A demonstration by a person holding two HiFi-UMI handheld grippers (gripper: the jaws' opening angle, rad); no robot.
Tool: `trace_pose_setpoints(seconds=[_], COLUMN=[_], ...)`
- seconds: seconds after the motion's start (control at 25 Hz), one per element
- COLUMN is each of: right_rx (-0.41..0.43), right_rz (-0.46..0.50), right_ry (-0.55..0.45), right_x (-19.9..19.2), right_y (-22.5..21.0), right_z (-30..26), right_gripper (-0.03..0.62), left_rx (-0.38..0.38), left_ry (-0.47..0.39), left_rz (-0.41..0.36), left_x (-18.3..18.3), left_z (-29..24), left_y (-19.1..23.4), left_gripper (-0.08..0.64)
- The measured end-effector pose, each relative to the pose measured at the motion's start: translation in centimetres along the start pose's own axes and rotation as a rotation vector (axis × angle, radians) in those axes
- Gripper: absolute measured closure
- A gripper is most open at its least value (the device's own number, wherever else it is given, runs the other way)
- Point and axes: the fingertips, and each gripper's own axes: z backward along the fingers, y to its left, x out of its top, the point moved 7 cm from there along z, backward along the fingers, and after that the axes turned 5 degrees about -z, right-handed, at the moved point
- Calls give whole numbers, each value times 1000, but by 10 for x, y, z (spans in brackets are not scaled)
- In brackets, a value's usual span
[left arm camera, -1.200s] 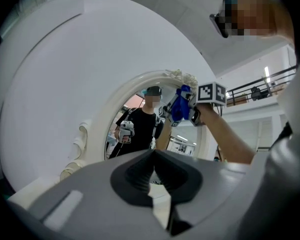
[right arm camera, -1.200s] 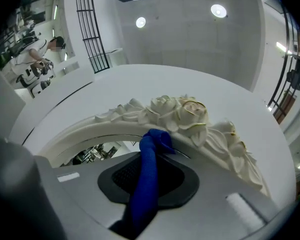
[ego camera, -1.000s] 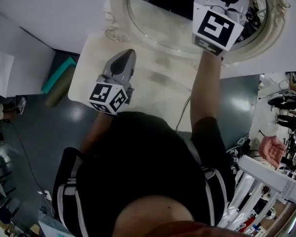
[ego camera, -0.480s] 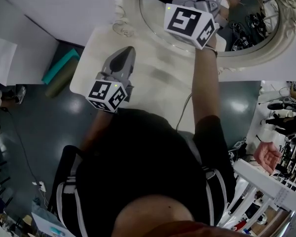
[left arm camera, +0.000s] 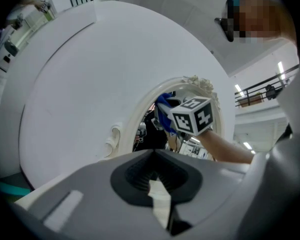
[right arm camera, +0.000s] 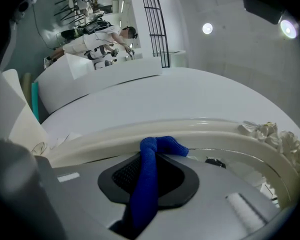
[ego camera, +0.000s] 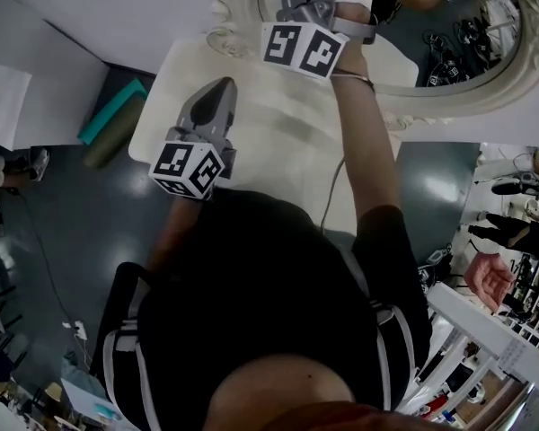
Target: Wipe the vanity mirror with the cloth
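Right gripper view shows the cloth pinched between the right tongs

mirror: top cut off by head view's edge | cloth: lower end hidden inside right tool

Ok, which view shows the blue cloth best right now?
Right gripper view: the cloth is clamped in the jaws of the right gripper, its tip by the mirror frame. Left gripper view catches only a blue scrap; head view hides it.
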Motion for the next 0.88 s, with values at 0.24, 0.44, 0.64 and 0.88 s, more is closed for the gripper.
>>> trace_pose_setpoints(seconds=[0.24, 0.44, 0.64, 0.88], right_rx=[142, 263, 349, 505], right_rz=[94, 160, 192, 195], right_ry=[22, 63, 99, 178], right_x=[-16, -36, -61, -113], right_y=[59, 112, 153, 209], right_z=[1, 8, 20, 50], right_gripper=[526, 526, 526, 526], left_rx=[37, 62, 64, 79], left_ry=[-5, -8, -11, -9], left_rz=[0, 3, 3, 3], left_x=[2, 2, 2, 2], left_z=[5, 14, 18, 25], left_y=[11, 21, 20, 20], left_gripper=[549, 549, 549, 549])
